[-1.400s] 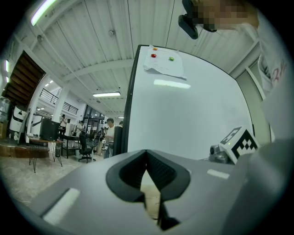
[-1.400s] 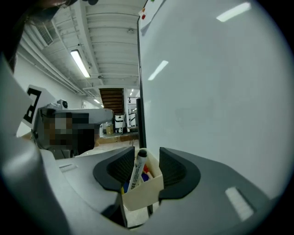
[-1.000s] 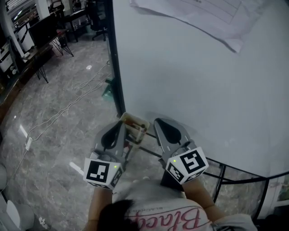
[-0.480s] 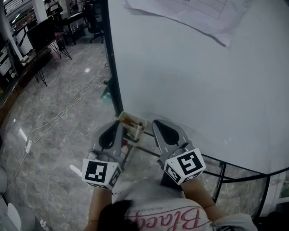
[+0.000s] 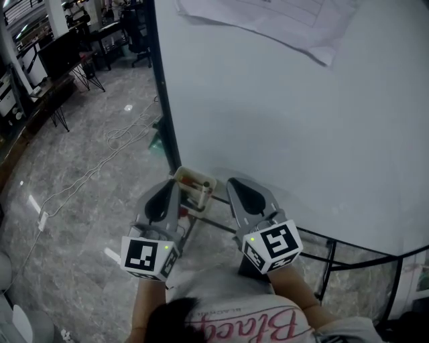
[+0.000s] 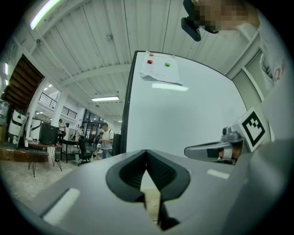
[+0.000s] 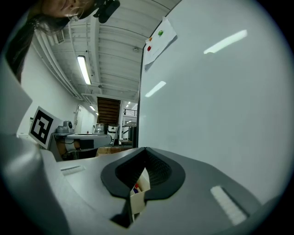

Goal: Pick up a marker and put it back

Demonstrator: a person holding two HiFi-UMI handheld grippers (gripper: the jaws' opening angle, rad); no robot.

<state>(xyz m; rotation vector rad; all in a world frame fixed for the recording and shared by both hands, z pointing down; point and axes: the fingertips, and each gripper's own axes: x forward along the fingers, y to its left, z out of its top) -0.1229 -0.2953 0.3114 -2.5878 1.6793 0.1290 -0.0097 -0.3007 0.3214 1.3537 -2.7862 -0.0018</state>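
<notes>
A small cream marker box hangs at the lower left corner of the whiteboard, with a red marker showing inside it. My left gripper is shut and empty, its tips just left of the box. Shut and empty too, my right gripper points at the board just right of the box. In the right gripper view the box with red and blue marker ends shows through the gap below the closed jaws of that gripper. The left gripper view shows its own gripper closed, facing the board.
A paper sheet is fixed high on the whiteboard with magnets. The board's black stand frame runs below my right gripper. Cables lie on the marble floor to the left. Desks and chairs stand far left, with people in the distance.
Both grippers stay shut beside the marker box. The head view has drifted slightly, so the board and box sit a little further left in the frame.
</notes>
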